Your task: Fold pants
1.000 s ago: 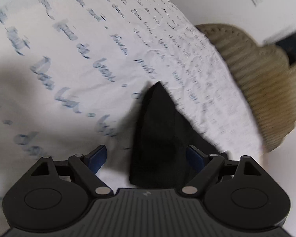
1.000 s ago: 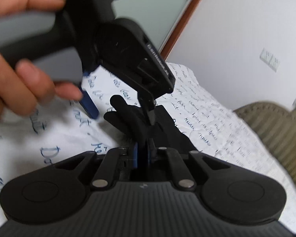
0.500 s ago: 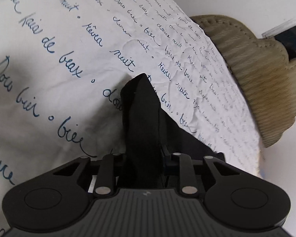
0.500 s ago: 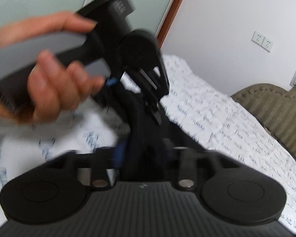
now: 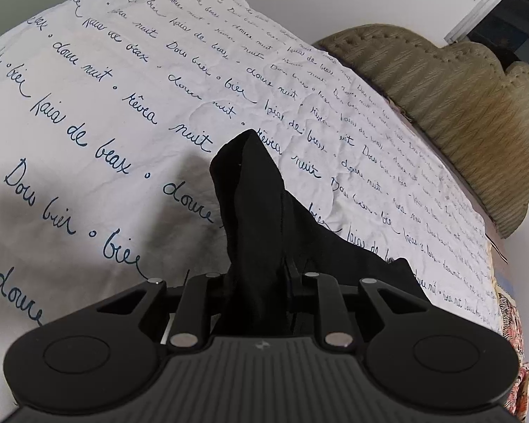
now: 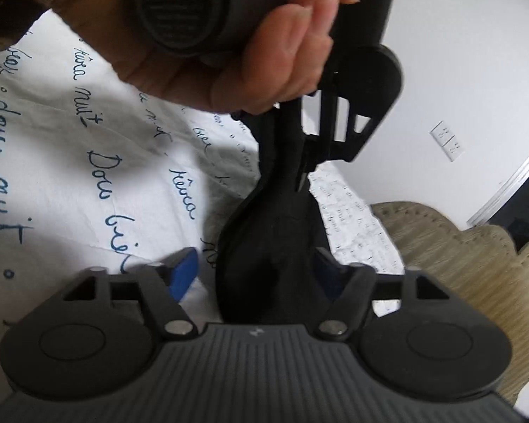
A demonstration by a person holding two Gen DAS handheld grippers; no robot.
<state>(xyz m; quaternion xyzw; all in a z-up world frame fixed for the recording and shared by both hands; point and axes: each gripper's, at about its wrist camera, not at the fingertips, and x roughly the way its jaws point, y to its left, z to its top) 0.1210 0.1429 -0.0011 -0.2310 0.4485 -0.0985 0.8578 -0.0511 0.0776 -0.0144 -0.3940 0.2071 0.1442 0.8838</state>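
The black pants (image 5: 254, 218) rise in a bunched fold from the white sheet with blue handwriting (image 5: 123, 105). My left gripper (image 5: 261, 282) is shut on that fold, its jaws still closing a little, and the cloth hides its pads. In the right wrist view the pants (image 6: 271, 246) hang from the left gripper (image 6: 299, 172), which a hand (image 6: 229, 53) holds above. My right gripper (image 6: 255, 269) has its jaws opening. The cloth lies between its blue pads (image 6: 185, 271), and the left pad stands apart from it.
A beige tufted headboard (image 5: 458, 98) runs along the bed's far right side, also seen as the headboard (image 6: 458, 257). A white wall with sockets (image 6: 448, 141) stands behind. A patterned cloth (image 5: 511, 335) shows at the bed's right edge.
My left gripper went from open around the pants to shut on them and lifted the fold. My right gripper went from shut on the pants to open. The hand with the left gripper rose.
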